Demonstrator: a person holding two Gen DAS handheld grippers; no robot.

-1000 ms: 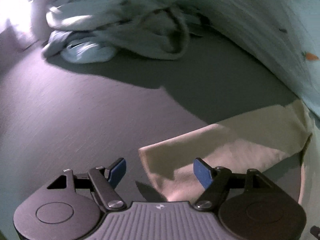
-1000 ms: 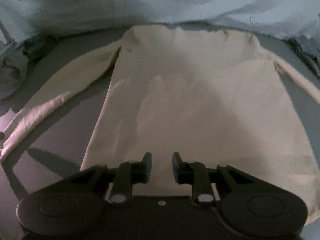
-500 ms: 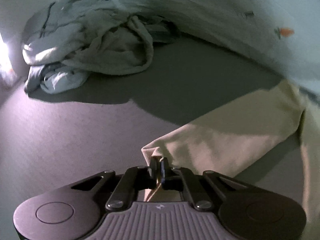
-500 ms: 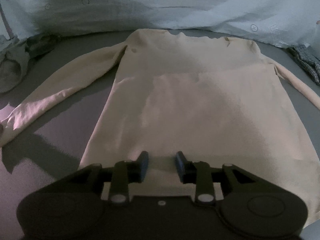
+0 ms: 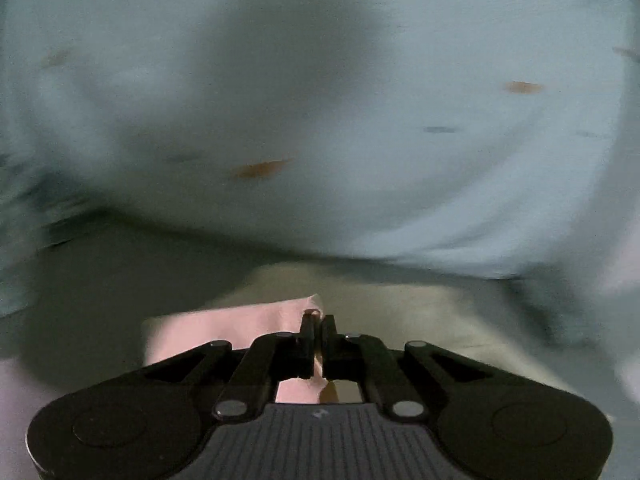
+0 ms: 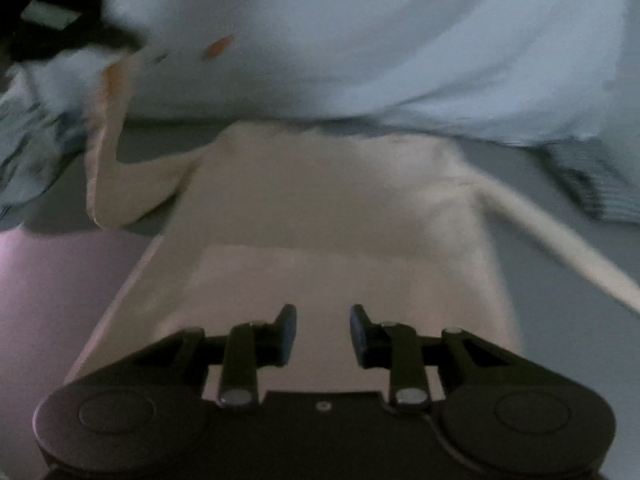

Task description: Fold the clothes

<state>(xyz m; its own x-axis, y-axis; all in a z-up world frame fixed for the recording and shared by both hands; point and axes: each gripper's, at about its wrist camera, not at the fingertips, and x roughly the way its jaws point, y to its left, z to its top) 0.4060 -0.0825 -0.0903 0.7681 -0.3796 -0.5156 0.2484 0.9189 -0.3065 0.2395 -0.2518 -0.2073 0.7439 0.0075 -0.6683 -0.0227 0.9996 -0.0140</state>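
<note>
Left gripper (image 5: 318, 330) has its fingers pinched tight on the cream shirt's sleeve (image 5: 240, 330); right gripper (image 6: 323, 334) hovers above the shirt, fingers apart.

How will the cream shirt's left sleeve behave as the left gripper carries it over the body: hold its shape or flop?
Probably flop: in the right wrist view the sleeve bends sharply and hangs from its lifted end. It seems light, since the left gripper raises it by a small pinch of the cuff. The shirt lies flat, so it likely drapes rather than springs back.
</note>
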